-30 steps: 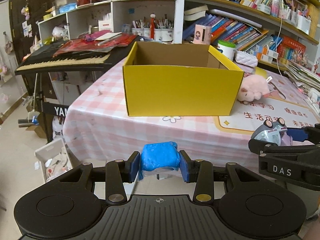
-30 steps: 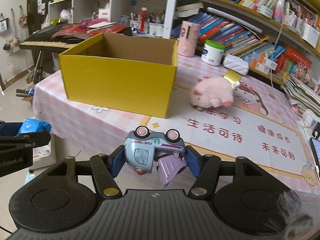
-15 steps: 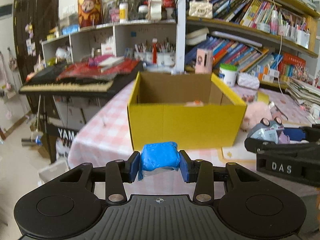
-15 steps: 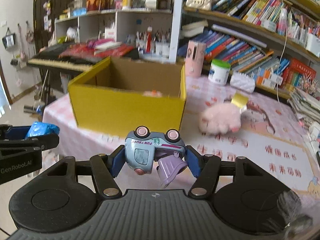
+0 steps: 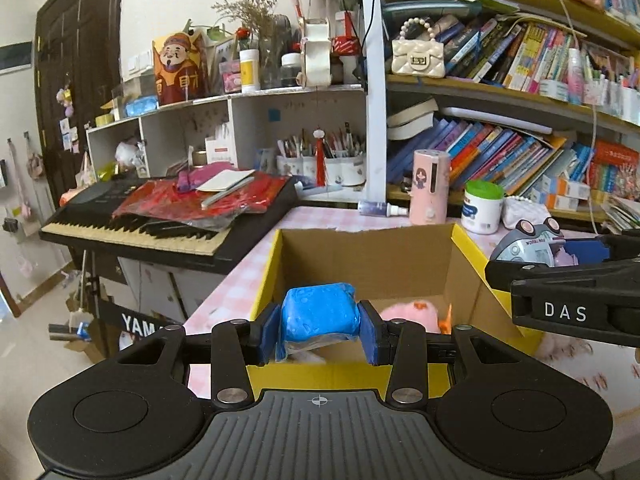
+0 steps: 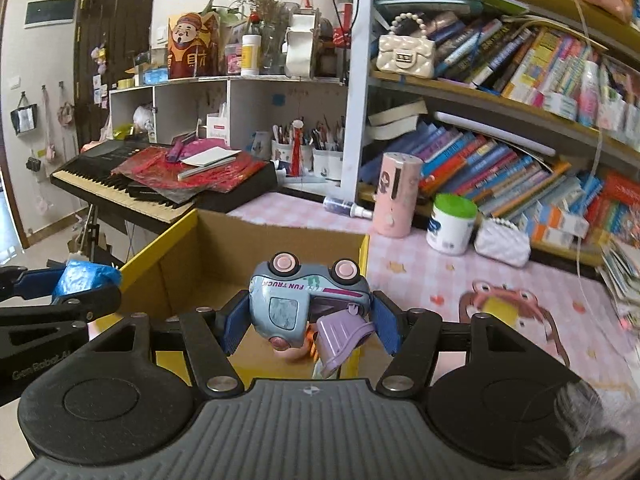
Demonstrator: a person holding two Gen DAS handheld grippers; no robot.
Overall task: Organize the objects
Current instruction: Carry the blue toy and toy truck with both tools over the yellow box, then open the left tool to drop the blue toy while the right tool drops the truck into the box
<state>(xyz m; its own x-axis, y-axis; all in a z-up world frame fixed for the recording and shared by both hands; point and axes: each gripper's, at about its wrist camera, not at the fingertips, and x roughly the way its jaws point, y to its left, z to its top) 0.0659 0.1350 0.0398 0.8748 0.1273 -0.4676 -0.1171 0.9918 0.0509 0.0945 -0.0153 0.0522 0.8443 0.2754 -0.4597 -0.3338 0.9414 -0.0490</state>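
We see the left claw [image 5: 319, 330] pinching a blue packet [image 5: 320, 313] between its two blue pads; the packet hangs over the near edge of the open yellow box [image 5: 269, 276]. The right claw [image 6: 307, 320] is pinching a light blue toy truck [image 6: 304, 300], which lies upside down in the grip, with its pink wheels on top and a purple scoop hanging below. This truck is above the near right part of the same box. In the left wrist view the right claw with the truck appears at the right side, near the right wall of the box. Inside the box, on its floor, we see a pink soft toy [image 5: 412, 312]. The box stands on the desk [image 6: 424, 280], which has a pink checked cloth. Behind the box stand a pink cylinder [image 5: 430, 186] and a white jar with green lid [image 5: 482, 206]. At the left, beside the desk, is a black keyboard [image 5: 132, 232] with red things on it.
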